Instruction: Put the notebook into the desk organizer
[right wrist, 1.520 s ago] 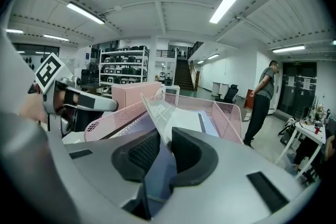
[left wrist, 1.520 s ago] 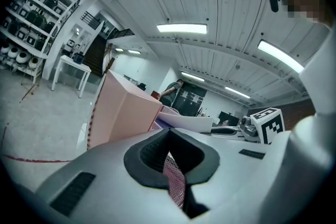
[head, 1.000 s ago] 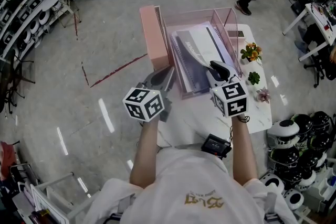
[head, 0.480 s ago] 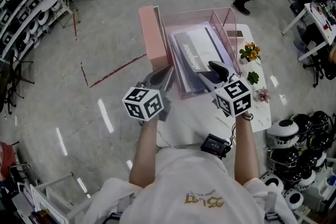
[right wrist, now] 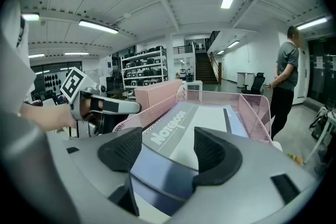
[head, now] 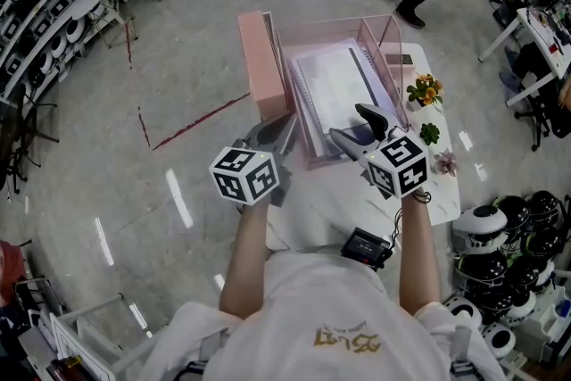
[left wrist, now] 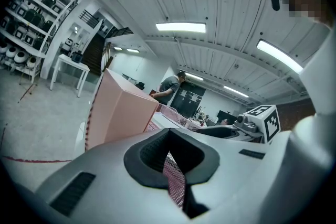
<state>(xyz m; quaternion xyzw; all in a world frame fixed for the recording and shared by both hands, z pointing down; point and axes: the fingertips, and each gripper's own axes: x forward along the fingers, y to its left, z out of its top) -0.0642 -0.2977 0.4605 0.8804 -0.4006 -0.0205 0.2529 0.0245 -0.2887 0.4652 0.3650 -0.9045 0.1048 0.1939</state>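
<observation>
The notebook (head: 335, 89) lies flat in the desk organizer (head: 332, 20). The right claw (right wrist: 168, 147), jaws just opened wide, straddles its near edge, apparently without pressing. The left claw (left wrist: 169, 155) pinches the organizer's mesh wall.

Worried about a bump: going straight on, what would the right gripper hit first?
Probably the grey spiral notebook in the pink mesh desk organizer. The right gripper's fingers have just been opening; the notebook's near end sits between them, ungripped.
</observation>
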